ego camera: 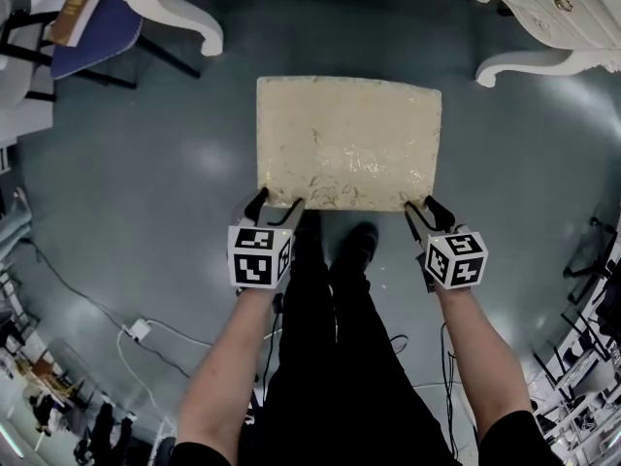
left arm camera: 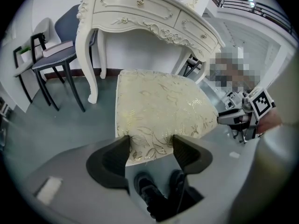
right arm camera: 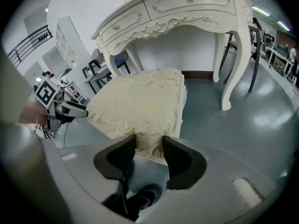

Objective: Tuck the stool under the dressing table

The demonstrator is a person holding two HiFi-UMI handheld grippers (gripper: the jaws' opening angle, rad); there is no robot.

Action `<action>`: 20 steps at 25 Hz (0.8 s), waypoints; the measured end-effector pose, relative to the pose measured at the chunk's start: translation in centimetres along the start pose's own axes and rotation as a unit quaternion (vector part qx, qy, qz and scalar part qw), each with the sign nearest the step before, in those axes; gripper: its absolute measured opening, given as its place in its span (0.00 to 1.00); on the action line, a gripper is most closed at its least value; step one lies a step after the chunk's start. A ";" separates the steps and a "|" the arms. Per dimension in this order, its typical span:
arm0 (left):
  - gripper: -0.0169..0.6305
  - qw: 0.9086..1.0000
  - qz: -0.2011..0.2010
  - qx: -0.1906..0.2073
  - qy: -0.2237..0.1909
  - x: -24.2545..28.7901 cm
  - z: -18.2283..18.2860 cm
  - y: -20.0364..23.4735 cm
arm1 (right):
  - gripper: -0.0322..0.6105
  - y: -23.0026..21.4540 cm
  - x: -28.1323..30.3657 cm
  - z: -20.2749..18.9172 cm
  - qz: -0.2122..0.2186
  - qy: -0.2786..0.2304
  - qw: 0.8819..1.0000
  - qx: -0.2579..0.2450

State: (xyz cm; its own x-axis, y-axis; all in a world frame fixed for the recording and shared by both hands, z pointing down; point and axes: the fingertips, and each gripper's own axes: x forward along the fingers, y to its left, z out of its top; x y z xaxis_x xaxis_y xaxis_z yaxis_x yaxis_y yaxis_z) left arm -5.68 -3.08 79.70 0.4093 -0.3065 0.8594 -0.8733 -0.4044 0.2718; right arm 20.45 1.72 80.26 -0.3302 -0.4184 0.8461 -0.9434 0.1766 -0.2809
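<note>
from the head view, stool [ego camera: 347, 142] stands on the grey floor [ego camera: 146, 183], short of the dressing table [ego camera: 543, 13]; left gripper [ego camera: 277, 202] and right gripper [ego camera: 424, 207] meet its near edge, forearms angled down. left gripper view: jaws clamp the cushion's near-left corner. right gripper view: jaws, narrower, clamp the near-right corner.

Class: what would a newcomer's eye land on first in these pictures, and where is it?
The cream, gold-patterned stool stands out against the grey floor, just ahead of the person's feet. The left gripper and right gripper each clamp its near edge, one by each corner. Beyond it stands the carved white dressing table, the stool not yet under it.
</note>
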 end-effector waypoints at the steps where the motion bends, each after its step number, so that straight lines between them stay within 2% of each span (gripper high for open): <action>1: 0.51 1.000 -0.001 0.002 -0.004 0.1 0.4 0.1 | 0.35 -0.1 0.1 0.3 -0.003 -0.003 1.000 0.001; 12: 0.50 0.997 -0.021 0.039 -0.059 2.6 8.1 3.1 | 0.35 -1.3 2.8 6.2 -0.026 -0.030 0.999 0.031; 20: 0.50 0.997 -0.019 0.047 -0.064 4.5 13.2 4.3 | 0.35 -3.0 4.4 10.7 -0.045 -0.057 0.997 0.039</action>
State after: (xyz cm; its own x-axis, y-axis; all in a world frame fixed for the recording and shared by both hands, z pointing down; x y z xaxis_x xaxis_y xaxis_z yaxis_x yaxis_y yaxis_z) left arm -4.05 -17.61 79.03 0.4765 -0.3947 0.7856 -0.8306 -0.4951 0.2550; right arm 21.49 -10.12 79.96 -0.2422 -0.5279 0.8140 -0.9672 0.0657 -0.2452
